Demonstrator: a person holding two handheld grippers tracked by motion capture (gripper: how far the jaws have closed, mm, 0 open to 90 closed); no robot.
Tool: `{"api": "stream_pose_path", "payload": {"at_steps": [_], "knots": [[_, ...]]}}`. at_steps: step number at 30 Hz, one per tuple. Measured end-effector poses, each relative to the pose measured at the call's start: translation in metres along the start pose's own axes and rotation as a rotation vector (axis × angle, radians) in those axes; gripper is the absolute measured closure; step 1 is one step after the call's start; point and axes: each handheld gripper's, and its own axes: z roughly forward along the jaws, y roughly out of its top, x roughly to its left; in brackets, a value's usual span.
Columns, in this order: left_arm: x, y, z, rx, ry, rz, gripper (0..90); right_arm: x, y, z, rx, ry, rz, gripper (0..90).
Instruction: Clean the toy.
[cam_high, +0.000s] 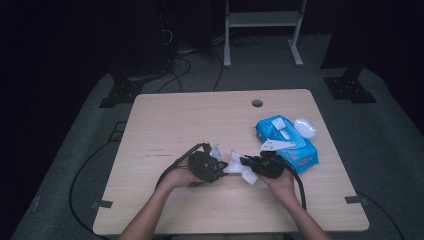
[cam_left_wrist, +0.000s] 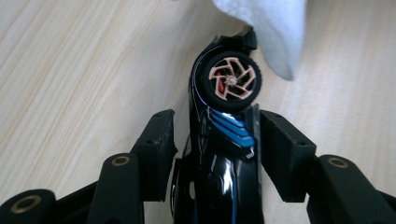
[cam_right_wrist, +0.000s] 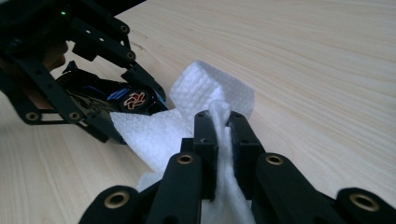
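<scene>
Nearest edge: your left hand (cam_high: 182, 177) and right hand (cam_high: 282, 182) come in over the light wood-grain table (cam_high: 190, 120), just right of its middle.

Left gripper (cam_left_wrist: 215, 116) is clamped on the toy car (cam_left_wrist: 224, 154), one pad on each flank. The car's long axis runs along the jaws, its free end pointing right at the other gripper. It's rolled on its side, so one wheel faces the gripper's camera square on. I can't tell whether that end is nose or tail. The body is glossy black plastic with blue slats, the tyre is black rubber, and the rim has copper-coloured swirl spokes with red behind. The near end of the car is cut off at the frame bottom between the jaw arms. In the high view the car is too dark to separate from the gripper.

Right gripper (cam_right_wrist: 220, 116) is pinched tight on a white wipe (cam_right_wrist: 154, 135), which is soft, with a dimpled weave, and bunched into a ridge between the pads. Its loose flap drapes against the car's free end and covers the tip.

Farther right, just beyond your right hand, is a blue soft pack of wipes (cam_high: 287, 142) with its flap peeled open. The print is too small to read. A white oval lid (cam_high: 305, 127) sits against its far right corner. There is a round cable hole (cam_high: 257, 103) near the far edge.
</scene>
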Motion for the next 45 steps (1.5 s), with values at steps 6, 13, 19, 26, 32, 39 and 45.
{"api": "stream_pose_path", "payload": {"at_steps": [6,13,19,26,32,39,45], "knots": [[-0.002,0.001,-0.002,-0.030,0.009,0.017,58.7,0.002,-0.001,0.004,0.010,0.011,-0.001,83.2],[-0.004,-0.003,-0.015,-0.149,0.020,0.021,59.3,0.000,0.004,-0.005,-0.019,0.019,0.005,83.3],[-0.011,0.004,-0.025,-0.223,0.032,0.049,62.5,0.022,0.023,-0.021,-0.104,0.051,-0.077,83.2],[-0.014,0.006,-0.036,-0.323,0.002,0.047,62.6,0.012,0.017,-0.020,-0.088,0.049,-0.041,83.2],[-0.017,0.007,-0.030,-0.318,-0.001,0.059,62.7,0.016,0.026,-0.030,-0.139,0.073,-0.048,83.3],[-0.016,0.004,-0.037,-0.383,-0.012,0.032,62.8,0.017,0.024,-0.028,-0.127,0.064,-0.054,83.2],[-0.015,0.003,-0.036,-0.380,-0.007,0.029,62.9,0.018,0.025,-0.031,-0.143,0.066,-0.054,83.3]]}}
